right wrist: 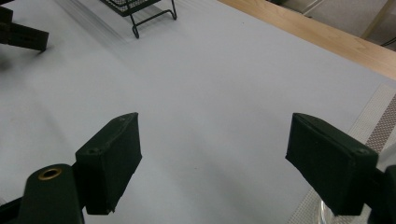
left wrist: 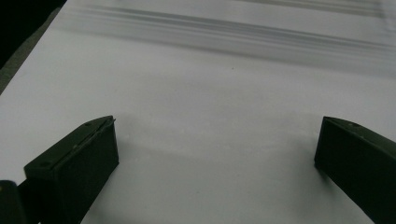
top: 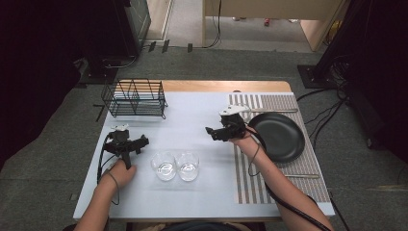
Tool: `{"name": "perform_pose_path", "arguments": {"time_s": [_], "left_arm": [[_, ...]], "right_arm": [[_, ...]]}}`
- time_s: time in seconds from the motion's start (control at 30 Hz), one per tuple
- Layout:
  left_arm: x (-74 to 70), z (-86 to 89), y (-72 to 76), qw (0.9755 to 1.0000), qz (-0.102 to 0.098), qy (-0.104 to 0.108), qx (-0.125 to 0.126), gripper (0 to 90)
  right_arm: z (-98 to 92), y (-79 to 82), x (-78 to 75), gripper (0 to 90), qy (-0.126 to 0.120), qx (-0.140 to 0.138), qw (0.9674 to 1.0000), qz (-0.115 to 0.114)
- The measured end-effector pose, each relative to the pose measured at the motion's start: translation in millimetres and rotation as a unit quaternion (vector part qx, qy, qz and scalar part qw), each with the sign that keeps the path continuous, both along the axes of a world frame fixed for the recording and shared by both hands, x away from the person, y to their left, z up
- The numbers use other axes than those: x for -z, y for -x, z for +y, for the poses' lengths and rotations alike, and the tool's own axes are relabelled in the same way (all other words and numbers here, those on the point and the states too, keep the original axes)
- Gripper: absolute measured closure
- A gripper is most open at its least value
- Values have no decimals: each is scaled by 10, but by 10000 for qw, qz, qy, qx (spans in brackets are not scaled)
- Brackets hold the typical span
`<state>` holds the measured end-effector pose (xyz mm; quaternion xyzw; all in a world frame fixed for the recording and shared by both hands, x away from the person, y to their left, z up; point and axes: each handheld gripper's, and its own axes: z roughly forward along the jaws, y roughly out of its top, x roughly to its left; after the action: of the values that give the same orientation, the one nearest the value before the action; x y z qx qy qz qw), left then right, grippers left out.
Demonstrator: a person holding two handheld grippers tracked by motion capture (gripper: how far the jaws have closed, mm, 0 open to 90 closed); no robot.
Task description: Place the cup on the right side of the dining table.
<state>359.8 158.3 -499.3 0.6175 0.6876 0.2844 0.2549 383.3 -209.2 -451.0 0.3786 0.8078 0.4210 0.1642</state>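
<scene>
My left gripper [top: 143, 141] hovers over the white table [top: 192, 115] at its left side, pointing right. In the left gripper view its jaws [left wrist: 218, 123] stand wide apart with bare table between them. My right gripper [top: 210, 131] is held near the table's middle, pointing left, just left of a black plate [top: 279, 136]. Its jaws [right wrist: 215, 119] are open with nothing between them. Two clear glasses [top: 165, 166] [top: 187, 166] stand side by side near the front, between the two hands.
A black wire rack [top: 134, 97] stands at the back left; its foot [right wrist: 149, 18] appears in the right gripper view. The plate rests on a striped placemat [top: 308, 168], with thin cutlery pieces [top: 274, 110] [top: 300, 175] behind and in front of it.
</scene>
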Motion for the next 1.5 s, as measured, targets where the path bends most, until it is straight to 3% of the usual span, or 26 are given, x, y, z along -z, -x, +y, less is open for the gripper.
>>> {"name": "perform_pose_path", "arguments": {"time_s": [0.77, 1.03, 1.5], "left_arm": [[0, 0, 0, 10000, -1, 0, 1, 0], [0, 0, 0, 10000, -2, 2, -1, 0], [0, 0, 0, 10000, -3, 3, 0, 0]], "right_arm": [[138, 49, 99, 183, 34, -300, 9995, 85], [175, 54, 122, 185, -87, -414, 9990, 119], [241, 71, 189, 187, -4, -549, 9983, 196]]}}
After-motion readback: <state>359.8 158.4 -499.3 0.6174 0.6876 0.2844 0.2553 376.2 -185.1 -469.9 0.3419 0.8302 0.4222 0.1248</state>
